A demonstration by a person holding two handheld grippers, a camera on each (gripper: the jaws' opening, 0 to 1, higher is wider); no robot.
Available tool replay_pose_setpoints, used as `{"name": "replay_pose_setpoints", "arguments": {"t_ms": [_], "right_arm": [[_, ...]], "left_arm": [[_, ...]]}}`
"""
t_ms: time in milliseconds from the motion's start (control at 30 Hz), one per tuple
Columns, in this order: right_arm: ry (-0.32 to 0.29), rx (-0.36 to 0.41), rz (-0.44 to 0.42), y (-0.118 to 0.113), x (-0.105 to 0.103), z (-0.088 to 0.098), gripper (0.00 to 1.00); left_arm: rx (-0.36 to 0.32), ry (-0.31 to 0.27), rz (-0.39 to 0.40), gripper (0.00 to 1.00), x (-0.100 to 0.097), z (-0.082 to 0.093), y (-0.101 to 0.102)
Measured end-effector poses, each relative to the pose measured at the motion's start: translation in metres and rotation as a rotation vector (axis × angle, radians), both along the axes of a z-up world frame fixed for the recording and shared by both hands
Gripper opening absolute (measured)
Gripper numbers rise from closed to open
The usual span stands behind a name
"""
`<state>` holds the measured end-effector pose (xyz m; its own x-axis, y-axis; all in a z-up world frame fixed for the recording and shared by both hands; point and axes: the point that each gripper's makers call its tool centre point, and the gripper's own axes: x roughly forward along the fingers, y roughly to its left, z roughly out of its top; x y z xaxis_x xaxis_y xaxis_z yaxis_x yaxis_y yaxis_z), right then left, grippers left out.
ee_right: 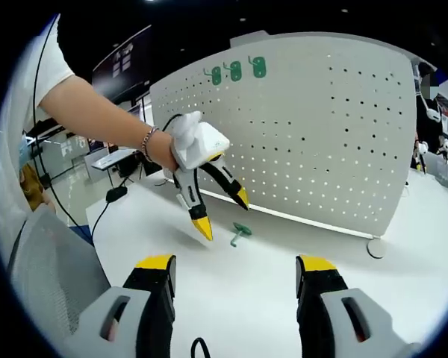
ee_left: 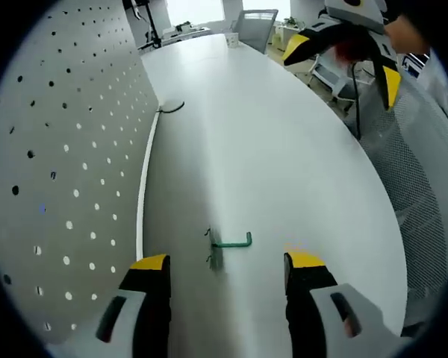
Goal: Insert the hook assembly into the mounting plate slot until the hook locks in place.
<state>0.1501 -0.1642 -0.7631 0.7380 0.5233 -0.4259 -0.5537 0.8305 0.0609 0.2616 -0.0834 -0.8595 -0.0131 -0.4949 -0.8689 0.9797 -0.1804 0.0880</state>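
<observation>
green hook (ee_left: 228,245) lies flat on white table (ee_left: 284,164), just ahead of left gripper (ee_left: 228,262), between its wide-open jaws, untouched. seen too in right gripper view (ee_right: 240,232), just below left gripper (ee_right: 222,212), near foot of white pegboard (ee_right: 321,134). right gripper (ee_right: 235,262) wide apart, empty, well back from hook. three green hooks (ee_right: 236,71) hang at pegboard top.

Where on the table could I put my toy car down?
The white table is bare from the small green metal hook out to its curved edge and far end. It is tighter between the hook and the white pegboard panel, where the left gripper hovers.
</observation>
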Motion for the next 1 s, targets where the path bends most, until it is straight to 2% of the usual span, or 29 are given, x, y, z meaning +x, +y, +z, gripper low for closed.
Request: {"name": "replay_pose_setpoints", "arguments": {"t_ms": [233, 533, 633, 700, 800, 933, 1000], "right_arm": [[0.004, 0.001, -0.004, -0.001, -0.003, -0.002, 0.63], [0.006, 0.014, -0.015, -0.003, -0.003, -0.001, 0.63], [0.009, 0.010, -0.010, -0.002, -0.004, -0.003, 0.63], [0.009, 0.012, -0.010, -0.002, -0.005, -0.003, 0.63], [0.008, 0.019, -0.018, -0.003, -0.005, -0.003, 0.63], [0.013, 0.028, -0.027, -0.004, -0.006, -0.003, 0.62], [0.013, 0.028, -0.032, -0.005, -0.006, -0.003, 0.62]], "left_arm": [[0.066, 0.001, -0.048, 0.60, 0.004, -0.010, 0.001], [0.110, 0.033, -0.092, 0.59, 0.001, -0.020, 0.001], [0.118, 0.048, -0.086, 0.57, 0.001, -0.022, 0.001], [0.106, 0.086, -0.068, 0.56, -0.002, -0.022, 0.000], [0.131, 0.068, -0.081, 0.52, 0.000, -0.026, 0.003], [0.115, 0.077, -0.066, 0.50, 0.000, -0.024, 0.000], [0.115, 0.057, -0.065, 0.47, 0.003, -0.024, 0.000]]}}
